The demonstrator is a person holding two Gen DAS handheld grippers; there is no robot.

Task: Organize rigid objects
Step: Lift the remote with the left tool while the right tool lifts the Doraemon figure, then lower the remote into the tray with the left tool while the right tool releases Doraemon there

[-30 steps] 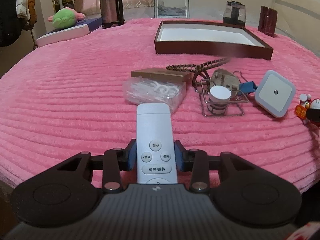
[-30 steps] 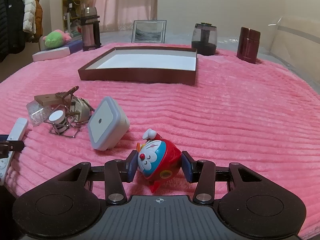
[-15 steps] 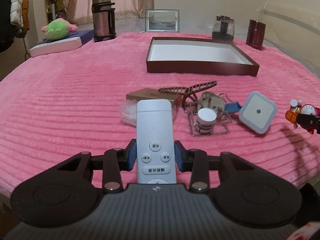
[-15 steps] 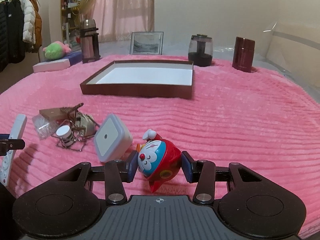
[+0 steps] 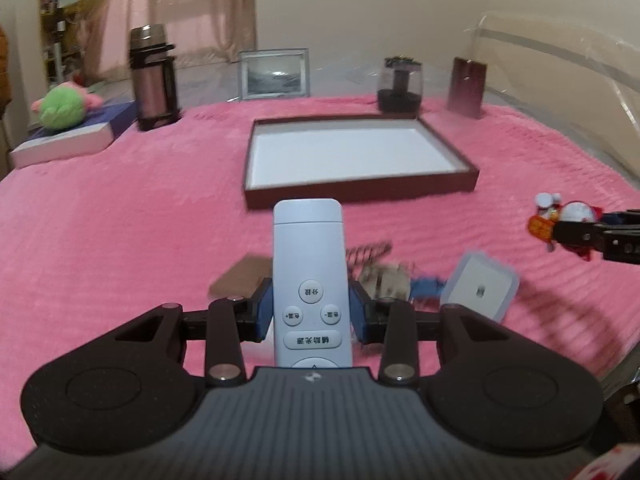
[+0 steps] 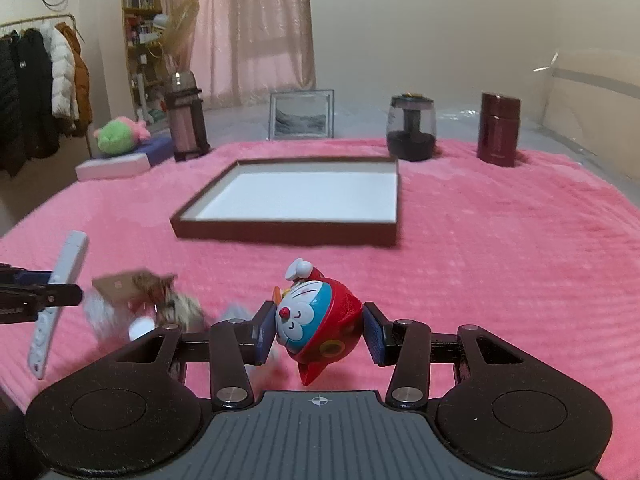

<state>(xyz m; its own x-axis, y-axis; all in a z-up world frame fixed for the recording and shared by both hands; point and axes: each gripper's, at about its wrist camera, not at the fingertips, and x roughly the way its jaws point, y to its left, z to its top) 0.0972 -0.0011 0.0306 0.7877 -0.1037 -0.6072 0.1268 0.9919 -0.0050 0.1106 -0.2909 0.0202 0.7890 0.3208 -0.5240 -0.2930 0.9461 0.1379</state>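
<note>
Left wrist: jaws clamp white remote [image 5: 308, 276] above blanket [image 5: 120, 216]

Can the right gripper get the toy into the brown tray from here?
Probably yes. The right gripper is shut on the red and blue toy, lifted off the pink blanket, and only bare blanket lies between it and the empty brown tray.

Printed upside down on white remote [image 5: 309, 280] buttons: 分段, 色温+, 色温-, 辅助光源. Elsewhere nothing legible.
</note>
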